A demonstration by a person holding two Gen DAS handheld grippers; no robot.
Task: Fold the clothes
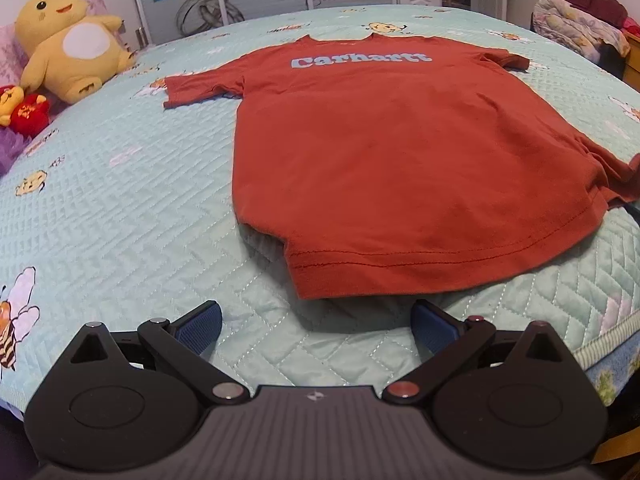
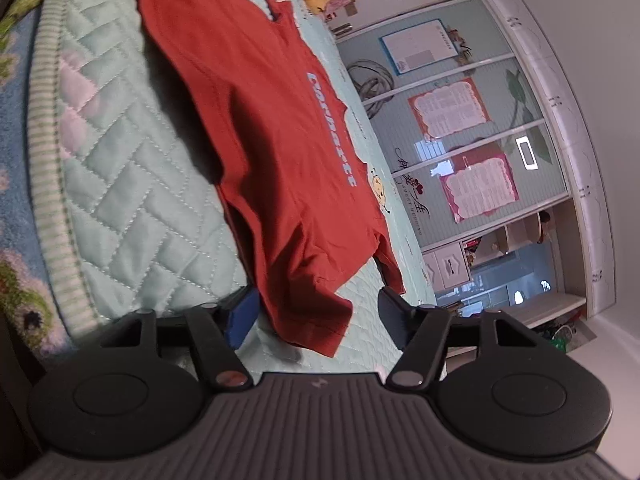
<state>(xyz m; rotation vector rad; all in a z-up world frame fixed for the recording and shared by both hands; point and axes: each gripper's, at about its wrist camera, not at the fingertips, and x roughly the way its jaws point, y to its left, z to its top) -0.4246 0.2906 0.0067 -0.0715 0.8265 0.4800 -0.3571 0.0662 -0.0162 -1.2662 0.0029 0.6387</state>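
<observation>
Left hand-held gripper (image 1: pixel 316 322) spread, empty; right hand-held gripper (image 2: pixel 316 312) spread around rust cotton T-shirt (image 1: pixel 400 160) hem corner.

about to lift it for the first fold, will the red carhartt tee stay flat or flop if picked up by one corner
The red Carhartt tee will probably flop: its thin hem already ripples and droops. It likely weighs little. On the quilted bedspread it may drag and bunch rather than slide.

shirt (image 1: pixel 400 168) corner cut off, wardrobe papers (image 2: pixel 448 110) unreadable
</observation>
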